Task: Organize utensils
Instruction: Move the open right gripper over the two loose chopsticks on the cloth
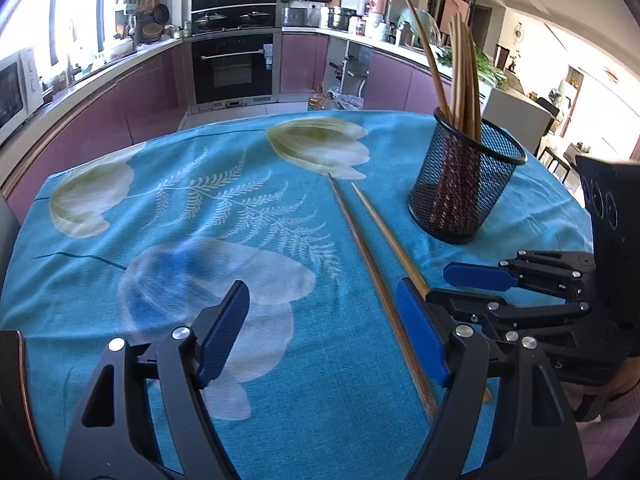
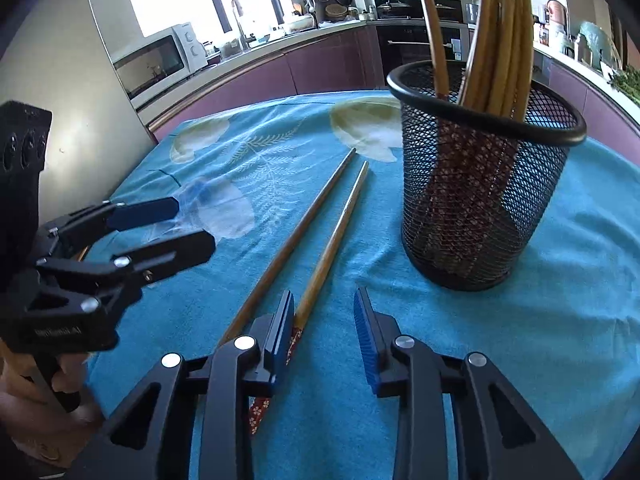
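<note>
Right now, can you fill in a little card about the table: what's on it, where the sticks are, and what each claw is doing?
cover: blue flowered tablecloth
holder: black mesh cup, upright, full of chopsticks
loose: two chopsticks flat on the cloth, side by side, beside the cup
left claw: open, holding nothing
right claw: open, holding nothing; one loose chopstick's end lies under its left finger

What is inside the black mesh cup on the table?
The mesh cup holds a bundle of wooden chopsticks standing upright, patterned dark-red ends down. Its mesh and the bundle hide the bottom, so anything else there cannot be seen.
</note>
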`<state>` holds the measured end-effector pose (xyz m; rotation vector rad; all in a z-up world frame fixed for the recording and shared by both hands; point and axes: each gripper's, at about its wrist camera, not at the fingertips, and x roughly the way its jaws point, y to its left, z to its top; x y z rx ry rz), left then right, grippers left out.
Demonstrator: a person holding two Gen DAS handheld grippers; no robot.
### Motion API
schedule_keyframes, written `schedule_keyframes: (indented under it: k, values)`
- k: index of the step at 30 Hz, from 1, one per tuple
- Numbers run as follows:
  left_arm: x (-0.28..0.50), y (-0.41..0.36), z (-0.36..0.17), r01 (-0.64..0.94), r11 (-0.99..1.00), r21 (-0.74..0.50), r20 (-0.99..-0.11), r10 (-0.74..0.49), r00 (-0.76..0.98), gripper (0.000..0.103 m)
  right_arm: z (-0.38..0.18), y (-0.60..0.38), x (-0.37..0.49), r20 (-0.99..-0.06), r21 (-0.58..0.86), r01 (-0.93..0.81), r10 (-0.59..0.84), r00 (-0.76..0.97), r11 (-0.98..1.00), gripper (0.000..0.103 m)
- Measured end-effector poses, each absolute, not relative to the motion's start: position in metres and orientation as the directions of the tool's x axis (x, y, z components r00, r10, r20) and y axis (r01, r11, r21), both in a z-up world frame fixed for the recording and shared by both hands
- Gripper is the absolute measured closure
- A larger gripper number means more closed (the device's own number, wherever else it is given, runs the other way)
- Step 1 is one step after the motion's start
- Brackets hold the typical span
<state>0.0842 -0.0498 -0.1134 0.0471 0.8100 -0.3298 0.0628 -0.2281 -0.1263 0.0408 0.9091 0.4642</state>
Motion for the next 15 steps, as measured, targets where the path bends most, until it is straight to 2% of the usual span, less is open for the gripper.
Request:
schedule_keyframes:
  k: [8,15]
  values:
    - [0.088,-0.071,-0.128,0.361,0.93,-0.072,-0.757,-0.287,0.587,0.043,-0.127,-0.233,0.066,-0.747,0.246,-0.363,0.415,0.519,0.898,0.074]
    - [0.09,-0.08,-0.141,0.376,0.925,-0.053,-0.787,-0.271,0.555,0.049,-0.128,-0.237,0.068,-0.743,0.267,-0.362,0.43,0.512,0.893,0.074]
